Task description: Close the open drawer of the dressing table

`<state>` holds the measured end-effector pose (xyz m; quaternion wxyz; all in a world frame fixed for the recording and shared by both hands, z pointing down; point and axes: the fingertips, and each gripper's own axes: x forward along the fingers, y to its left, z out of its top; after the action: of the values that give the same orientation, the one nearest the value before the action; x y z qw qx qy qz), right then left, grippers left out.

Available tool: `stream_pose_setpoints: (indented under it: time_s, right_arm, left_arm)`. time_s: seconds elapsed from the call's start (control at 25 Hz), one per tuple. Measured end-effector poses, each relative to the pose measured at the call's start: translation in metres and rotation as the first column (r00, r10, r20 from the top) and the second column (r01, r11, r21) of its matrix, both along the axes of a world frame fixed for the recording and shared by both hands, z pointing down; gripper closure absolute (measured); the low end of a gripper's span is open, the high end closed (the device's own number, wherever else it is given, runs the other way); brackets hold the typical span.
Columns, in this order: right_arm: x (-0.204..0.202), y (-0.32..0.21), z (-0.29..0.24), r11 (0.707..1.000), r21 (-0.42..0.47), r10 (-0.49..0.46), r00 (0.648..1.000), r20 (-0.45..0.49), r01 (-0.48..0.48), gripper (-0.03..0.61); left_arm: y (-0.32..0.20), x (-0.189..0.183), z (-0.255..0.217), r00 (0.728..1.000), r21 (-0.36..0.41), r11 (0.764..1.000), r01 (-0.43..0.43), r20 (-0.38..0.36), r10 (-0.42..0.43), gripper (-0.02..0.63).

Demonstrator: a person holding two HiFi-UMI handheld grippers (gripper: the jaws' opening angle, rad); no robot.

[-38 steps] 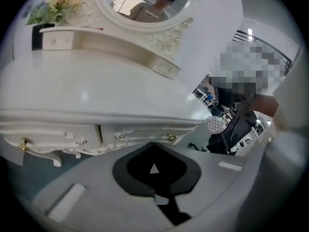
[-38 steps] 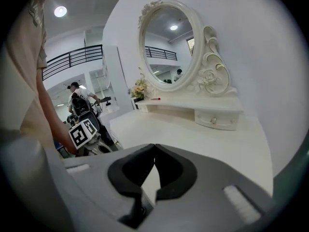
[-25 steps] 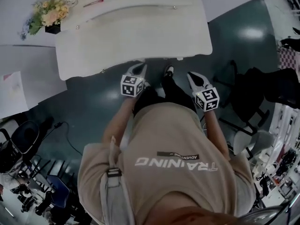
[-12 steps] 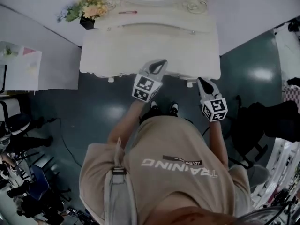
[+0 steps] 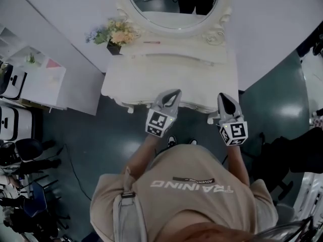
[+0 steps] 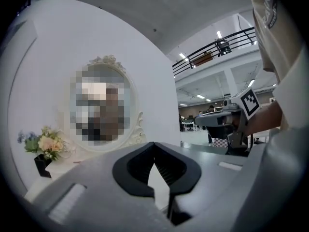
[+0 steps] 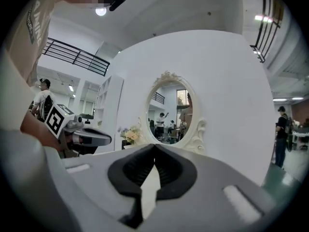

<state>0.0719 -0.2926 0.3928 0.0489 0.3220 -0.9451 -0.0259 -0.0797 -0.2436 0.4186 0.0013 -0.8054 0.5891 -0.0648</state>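
Observation:
The white dressing table (image 5: 151, 79) stands against the wall under an oval mirror (image 5: 174, 4), with a flower bunch (image 5: 115, 34) at its back left. From above I cannot make out a drawer front. My left gripper (image 5: 173, 93) hangs over the table's front edge, shut and empty. My right gripper (image 5: 224, 97) is level with it near the table's right front corner, also shut and empty. In the left gripper view the jaws (image 6: 154, 145) meet at the tips, toward the mirror (image 6: 101, 110). In the right gripper view the jaws (image 7: 154, 147) meet likewise, facing the mirror (image 7: 171, 115).
A white side cabinet (image 5: 45, 82) stands left of the table. Dark chairs (image 5: 25, 150) crowd the lower left floor, and a black chair (image 5: 298, 150) sits at the right. A thin pink stick (image 5: 151, 42) lies on the tabletop by the flowers.
The person has stepped up to the table and the mirror has come into view. Both grippers moved forward from above the floor to the table's front edge, still shut.

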Motion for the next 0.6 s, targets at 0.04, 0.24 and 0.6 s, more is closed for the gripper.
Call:
stream_pose_setpoints:
  time_s: [0.04,0.24,0.6]
  right_arm:
    - [0.001,0.000,-0.001,1.000,-0.003,-0.003,1.000,0.003,0.003,0.575]
    - [0.004,0.003,-0.002,0.997,-0.053,-0.056,0.998,0.009,0.056,0.575]
    - [0.002,0.016,-0.023,0.987,0.027,-0.154,0.985,-0.074,0.156,0.575]
  left_arm:
    - [0.005,0.000,0.004,1.000,-0.011,1.000,0.008,-0.010,-0.008,0.614]
    - [0.019,0.009,0.003,0.999,-0.024,0.999,0.026,-0.032,-0.027,0.614]
    - [0.007,0.027,-0.027,1.000,0.032,0.999,-0.002,0.002,0.002,0.614]
